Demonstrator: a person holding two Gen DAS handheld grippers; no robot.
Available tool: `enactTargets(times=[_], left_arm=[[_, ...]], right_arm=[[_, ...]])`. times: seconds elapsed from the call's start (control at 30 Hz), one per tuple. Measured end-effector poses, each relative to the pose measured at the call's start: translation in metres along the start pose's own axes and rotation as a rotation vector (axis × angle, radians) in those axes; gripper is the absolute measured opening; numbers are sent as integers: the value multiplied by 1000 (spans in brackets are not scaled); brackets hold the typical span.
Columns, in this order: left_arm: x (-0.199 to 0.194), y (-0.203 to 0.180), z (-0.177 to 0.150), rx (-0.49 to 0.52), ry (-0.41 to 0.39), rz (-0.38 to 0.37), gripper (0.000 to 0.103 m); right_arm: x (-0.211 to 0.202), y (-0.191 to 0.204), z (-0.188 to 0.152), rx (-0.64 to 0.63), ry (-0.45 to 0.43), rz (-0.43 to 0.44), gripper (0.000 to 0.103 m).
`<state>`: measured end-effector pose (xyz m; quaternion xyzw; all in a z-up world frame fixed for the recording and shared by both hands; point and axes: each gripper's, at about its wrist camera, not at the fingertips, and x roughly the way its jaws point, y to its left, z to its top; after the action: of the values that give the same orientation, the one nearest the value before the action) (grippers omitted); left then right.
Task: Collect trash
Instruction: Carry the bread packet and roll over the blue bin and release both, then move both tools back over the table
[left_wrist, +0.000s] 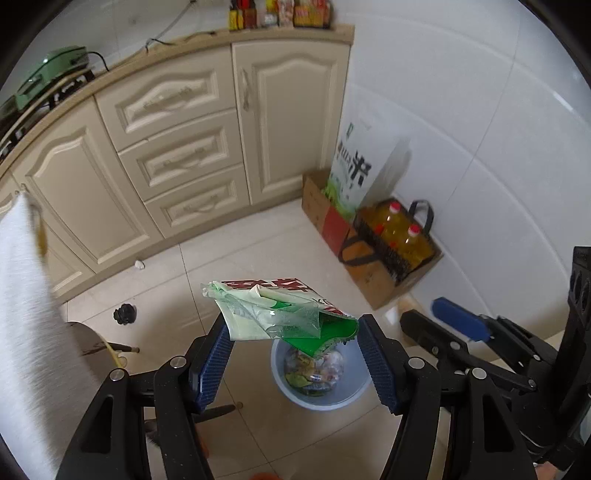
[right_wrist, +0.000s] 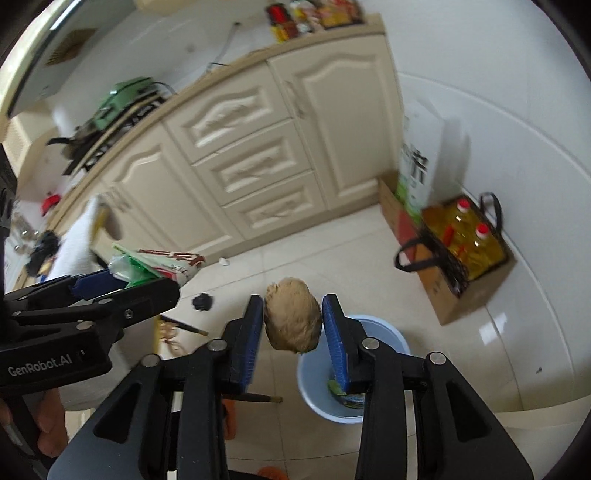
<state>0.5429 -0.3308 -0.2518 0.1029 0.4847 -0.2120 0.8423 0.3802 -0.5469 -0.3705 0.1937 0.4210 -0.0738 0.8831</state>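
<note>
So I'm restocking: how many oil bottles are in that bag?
2 oil bottles in the black bag on the cardboard box: one nearer the wall, one nearer the camera. Others may be hidden.

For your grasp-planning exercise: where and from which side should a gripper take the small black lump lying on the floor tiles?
Take the black lump across its middle, from straight above. It looks low, crumpled and roundish, lying alone on bare floor, so no side seems better.

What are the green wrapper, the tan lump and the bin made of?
Green wrapper: thin glossy plastic film, crinkled, partly see-through, printed. Tan lump: matte and fibrous, probably crumpled paper or a husk; blur leaves it open. Bin: smooth light-blue moulded plastic, faint sheen.
</note>
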Motion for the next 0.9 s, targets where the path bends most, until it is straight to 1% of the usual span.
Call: enactTargets(times=[0.03,0.17,0.23,0.3,0.53,0.63,0.7,0.73,0.9], left_arm=[[10,-1,4,4,13,1,63],[49,-13,17,22,50,11,63],[68,-17,24,35,66,22,63],[86,-25,29,53,77,35,63],[118,-45,29,97,108,26,65],[118,-46,27,111,97,22,66],[114,-46,24,117,92,31,82],[111,-46,22,118,84,33,84],[86,-42,12,119,54,58,84]], right_arm=[[6,-6,-1,12,10,-11,54],[22,-21,-7,30,44,-41,58],[26,-25,-11,28,56,-76,64],[30,-29,-13,26,62,-104,68],[33,-39,-21,38,87,-149,71],[31,-40,-23,45,91,-167,72],[29,-40,-24,48,95,-176,72],[27,-39,-25,47,95,-181,73],[18,-32,-22,39,88,-189,74]])
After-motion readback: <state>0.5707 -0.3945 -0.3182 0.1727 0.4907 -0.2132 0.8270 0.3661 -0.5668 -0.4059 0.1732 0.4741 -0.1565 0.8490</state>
